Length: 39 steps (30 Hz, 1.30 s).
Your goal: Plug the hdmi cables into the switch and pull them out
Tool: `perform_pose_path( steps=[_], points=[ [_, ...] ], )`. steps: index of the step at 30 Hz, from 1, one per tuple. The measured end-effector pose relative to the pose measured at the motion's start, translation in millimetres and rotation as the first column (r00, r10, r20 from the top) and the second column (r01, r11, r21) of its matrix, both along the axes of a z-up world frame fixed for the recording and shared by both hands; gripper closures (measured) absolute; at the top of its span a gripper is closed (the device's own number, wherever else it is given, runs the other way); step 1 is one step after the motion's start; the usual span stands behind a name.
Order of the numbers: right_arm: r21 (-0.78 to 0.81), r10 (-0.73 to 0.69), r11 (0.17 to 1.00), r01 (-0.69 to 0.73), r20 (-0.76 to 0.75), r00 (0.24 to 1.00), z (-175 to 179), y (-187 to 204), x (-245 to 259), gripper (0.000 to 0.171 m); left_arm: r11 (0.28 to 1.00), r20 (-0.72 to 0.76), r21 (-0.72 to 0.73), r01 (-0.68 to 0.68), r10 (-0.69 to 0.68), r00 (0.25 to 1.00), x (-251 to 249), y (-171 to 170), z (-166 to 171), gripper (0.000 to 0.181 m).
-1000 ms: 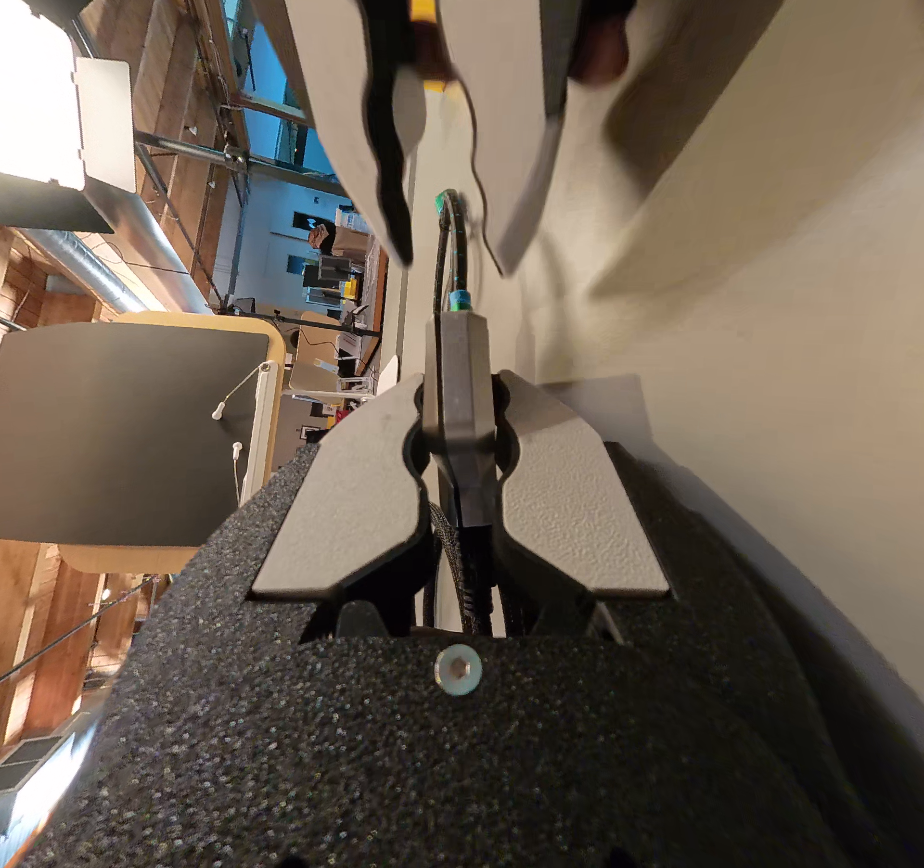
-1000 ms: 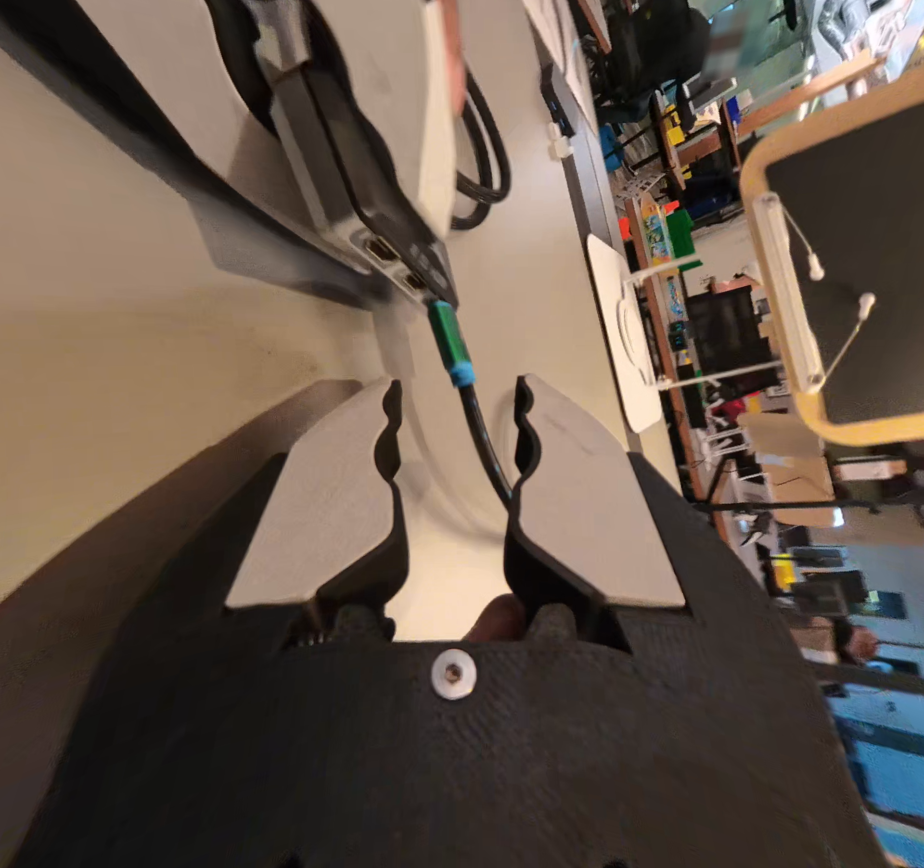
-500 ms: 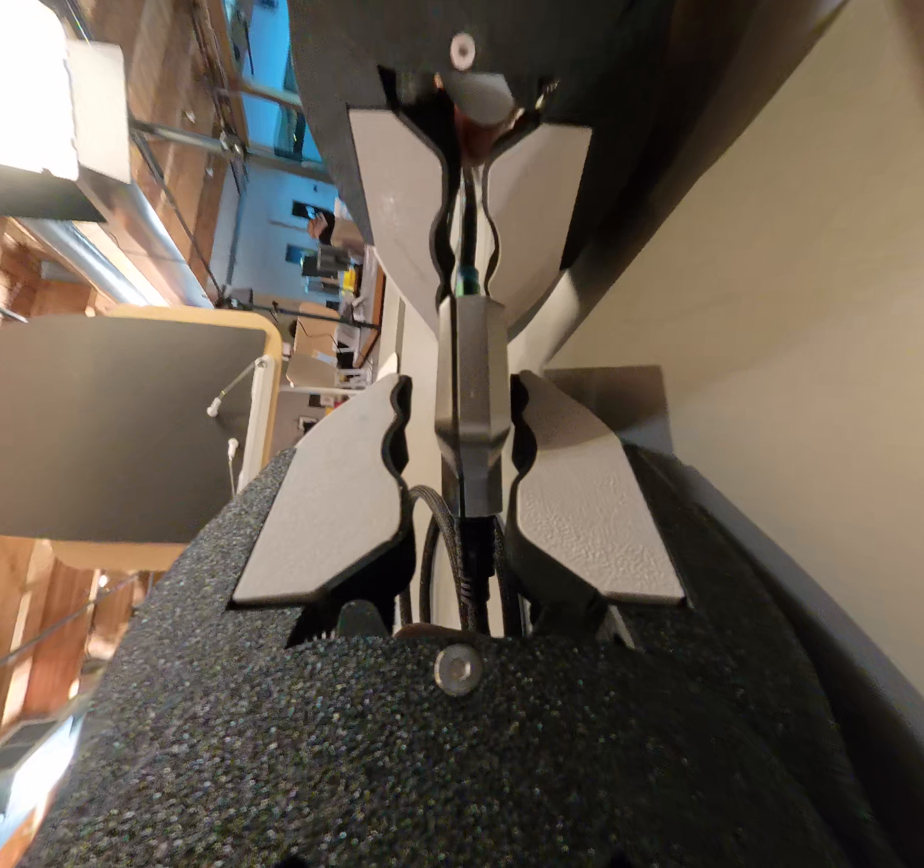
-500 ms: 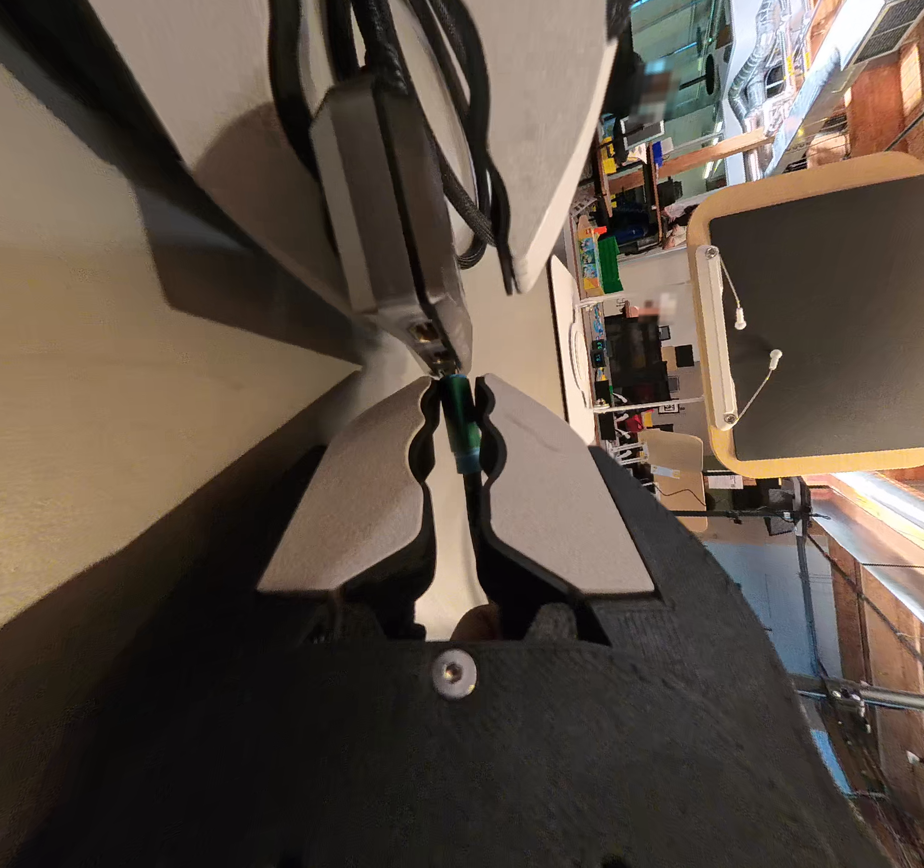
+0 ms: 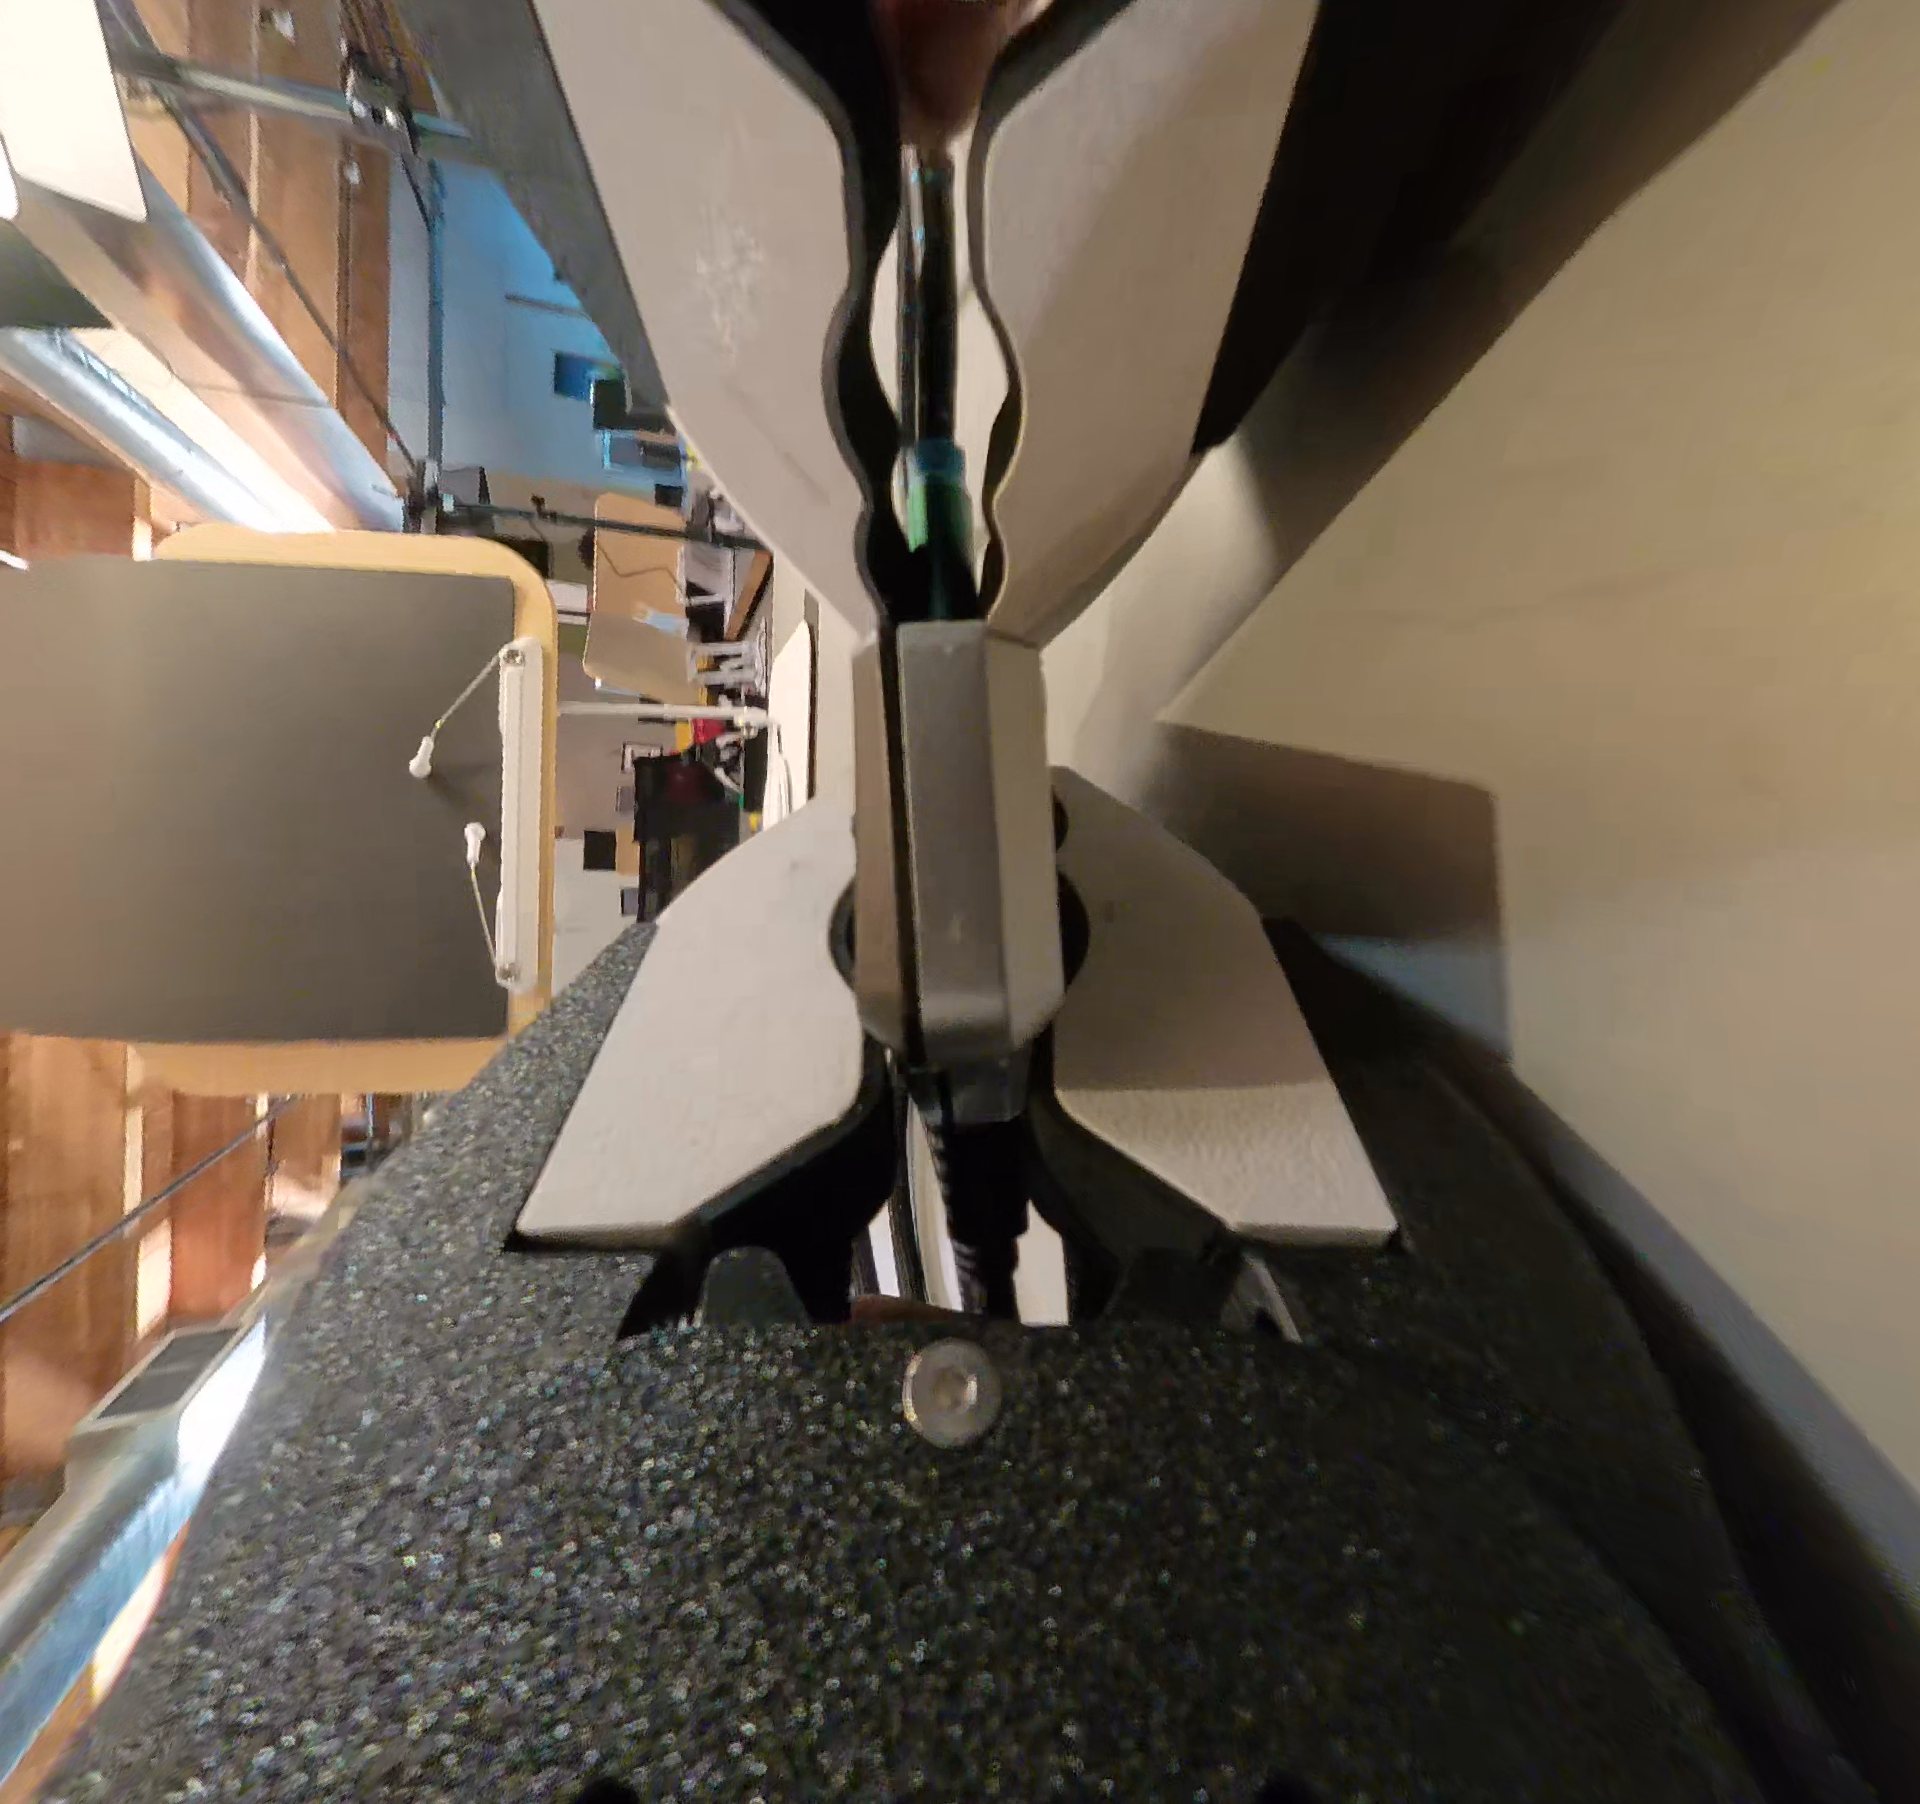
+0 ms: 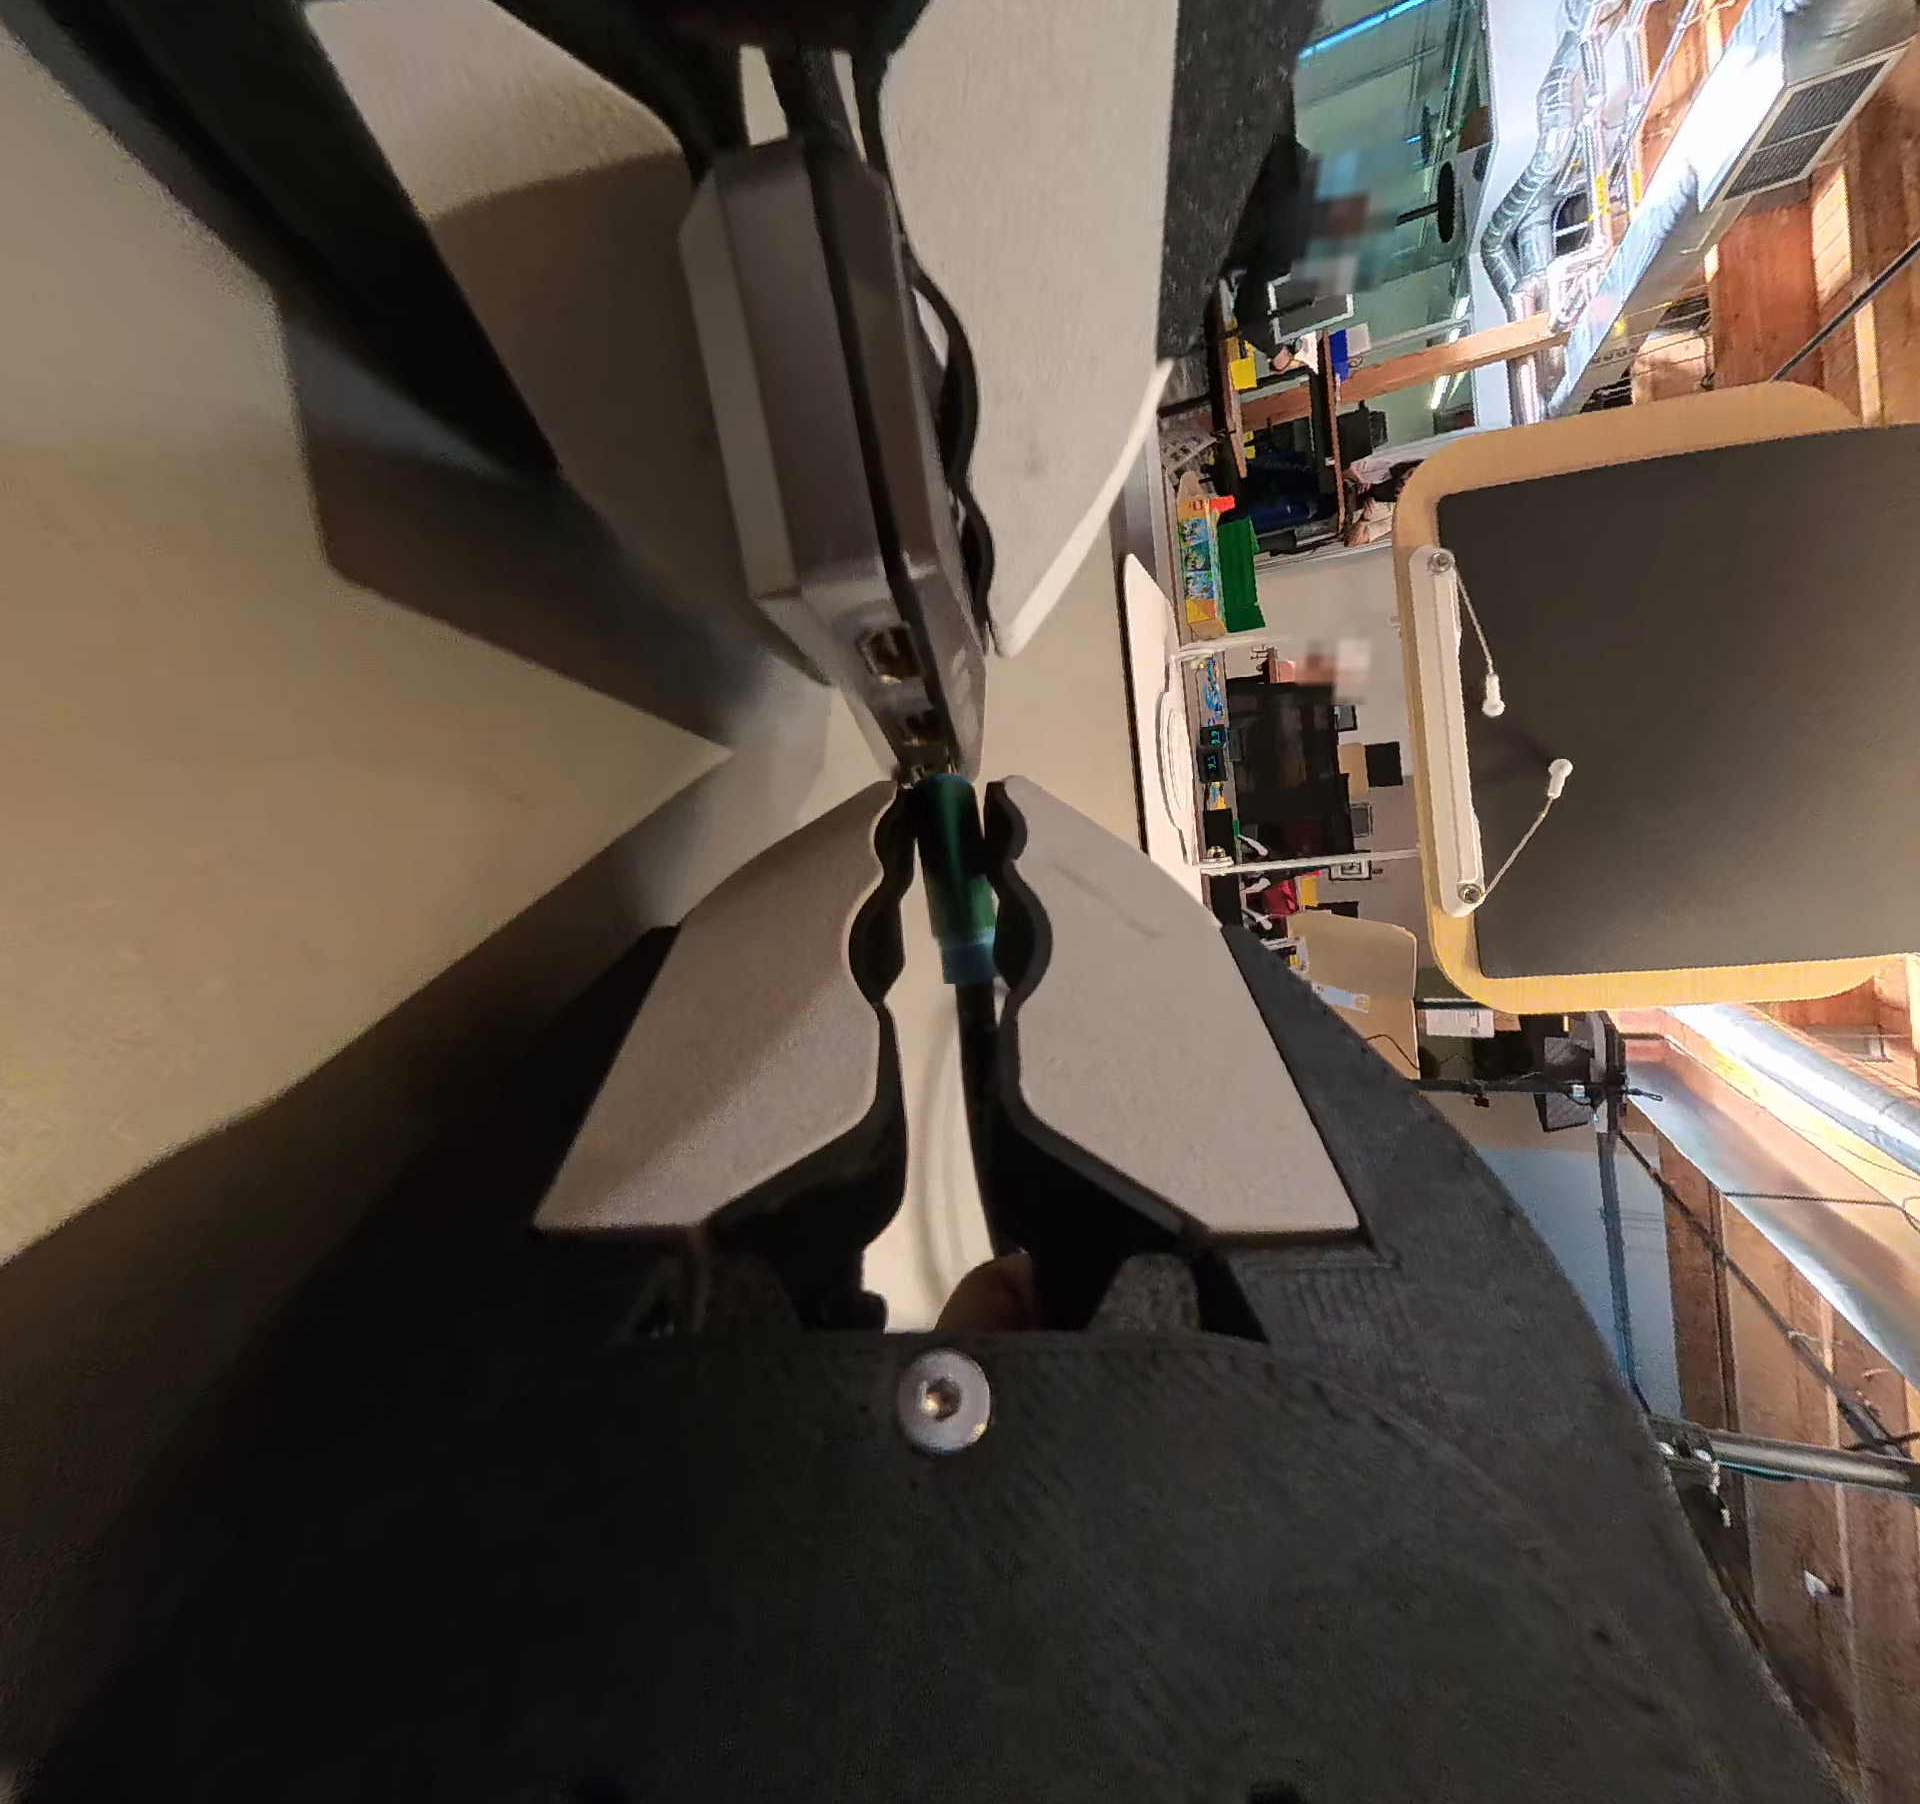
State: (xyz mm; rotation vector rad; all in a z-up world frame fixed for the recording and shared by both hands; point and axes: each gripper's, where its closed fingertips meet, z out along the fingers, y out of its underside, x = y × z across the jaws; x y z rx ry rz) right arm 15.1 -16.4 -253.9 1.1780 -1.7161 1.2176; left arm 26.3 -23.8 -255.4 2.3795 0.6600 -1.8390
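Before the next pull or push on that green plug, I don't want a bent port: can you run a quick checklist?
1. Left tool clamped on the switch: ok.
2. Right tool closed on the green plug: ok.
3. Plug lined up with the switch's end port: ok, it meets the port face straight on.
4. Plug fully seated: cannot tell, the joint is hidden by the tool tips.
5. Cable free behind the plug: ok, it runs back between the fingers.
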Motion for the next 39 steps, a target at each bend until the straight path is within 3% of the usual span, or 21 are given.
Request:
perform_pose_path(
  steps=[8,9,24,34,39],
  points=[
    [-0.018,-0.005,1.000,0.005,-0.002,1.000,1,2,-5,0.158,0.998,-0.039,0.010,-0.064,0.064,0.997,-1,-4,1,0.156],
    [-0.020,-0.006,1.000,0.006,-0.002,1.000,1,2,-5,0.158,0.998,-0.043,0.012,-0.066,0.066,0.997,-1,-4,2,0.163],
    [-0.046,-0.024,0.999,0.022,-0.041,0.999,2,9,-5,0.158,0.997,-0.047,0.039,-0.060,0.062,0.997,-1,-2,2,0.165],
    [-0.030,0.108,0.994,-0.107,0.022,0.994,2,26,1,0.158,0.998,-0.045,0.058,0.006,-0.004,0.999,1,13,1,0.163],
    [-0.033,0.099,0.995,-0.099,0.003,0.995,2,31,-2,0.158,0.998,-0.048,0.061,0.020,-0.017,0.999,-2,17,1,0.163]
  ],
)
